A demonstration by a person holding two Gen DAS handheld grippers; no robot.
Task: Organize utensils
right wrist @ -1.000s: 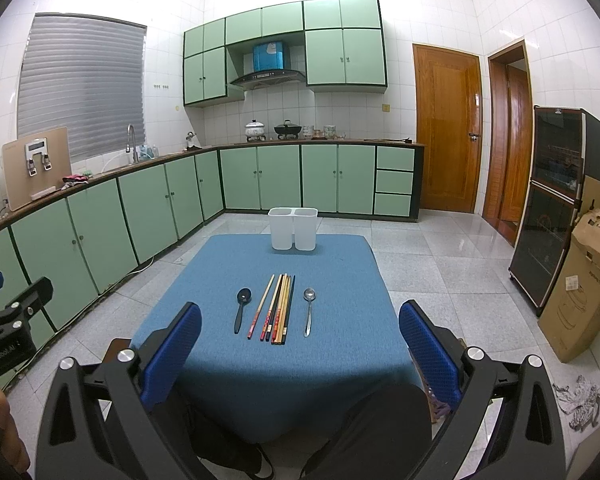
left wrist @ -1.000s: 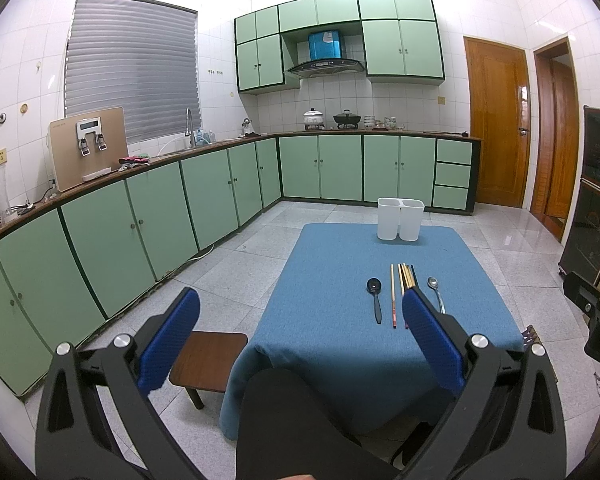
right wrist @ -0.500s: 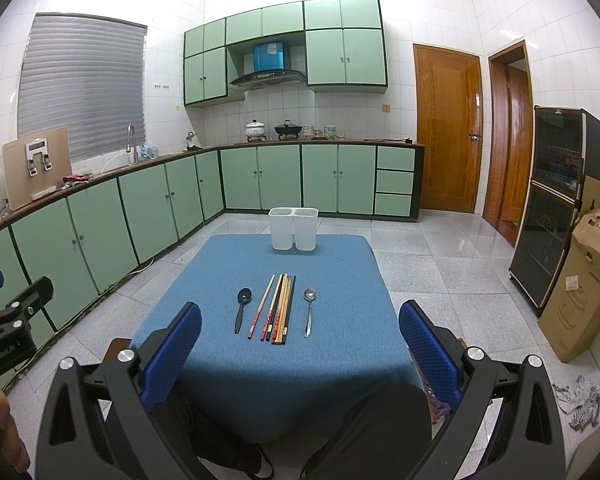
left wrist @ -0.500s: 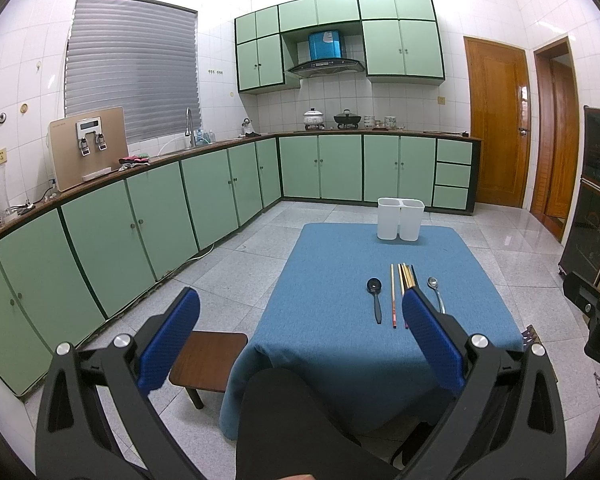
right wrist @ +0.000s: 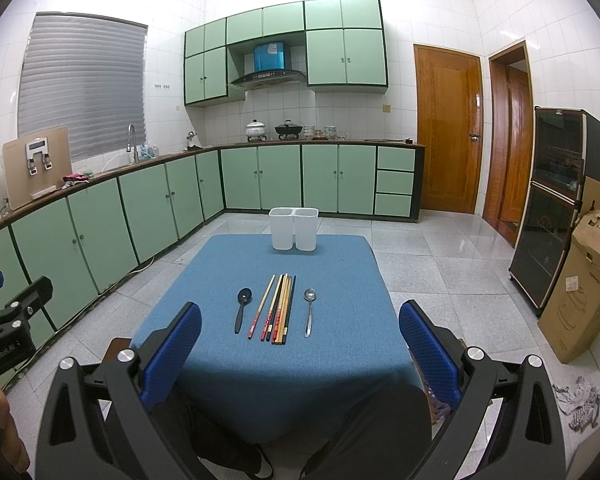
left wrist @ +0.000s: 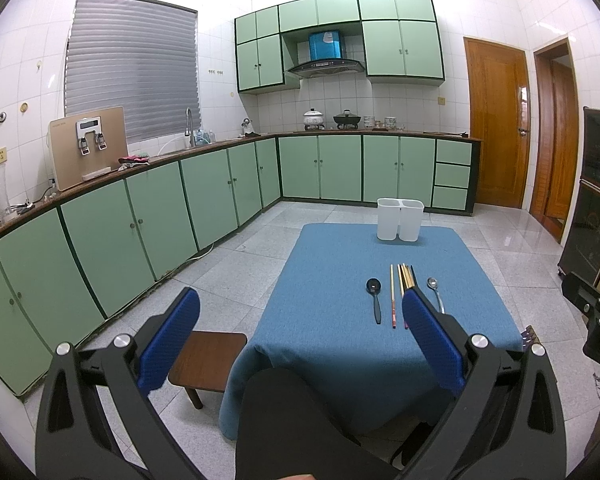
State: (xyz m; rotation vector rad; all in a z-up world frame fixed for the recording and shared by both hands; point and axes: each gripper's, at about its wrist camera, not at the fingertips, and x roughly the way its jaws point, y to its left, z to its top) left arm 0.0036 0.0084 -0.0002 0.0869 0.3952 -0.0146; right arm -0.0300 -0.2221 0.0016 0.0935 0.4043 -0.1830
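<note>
left gripper point(left wrist: 300, 344): jaws standing wide, holding nothing, hanging short of the table's near edge
right gripper point(right wrist: 300, 346): jaws gaping wide, gripping nothing
utensils: black spoon point(right wrist: 242, 310), chopsticks point(right wrist: 278, 308), metal spoon point(right wrist: 309, 310) lying mid-table point(right wrist: 220, 360)
white holder point(right wrist: 294, 228): sitting at the far edge
room: bare cloth lying all around
writing: too blurred to read

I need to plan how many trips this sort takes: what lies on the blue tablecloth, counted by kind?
Black plastic spoon: 1
Shiny metal spoon: 1
Bundle of long thin chopsticks: about 7 sticks, packed too close to count exactly
White plastic twin-compartment holder: 1
Total: about 10 items
</note>
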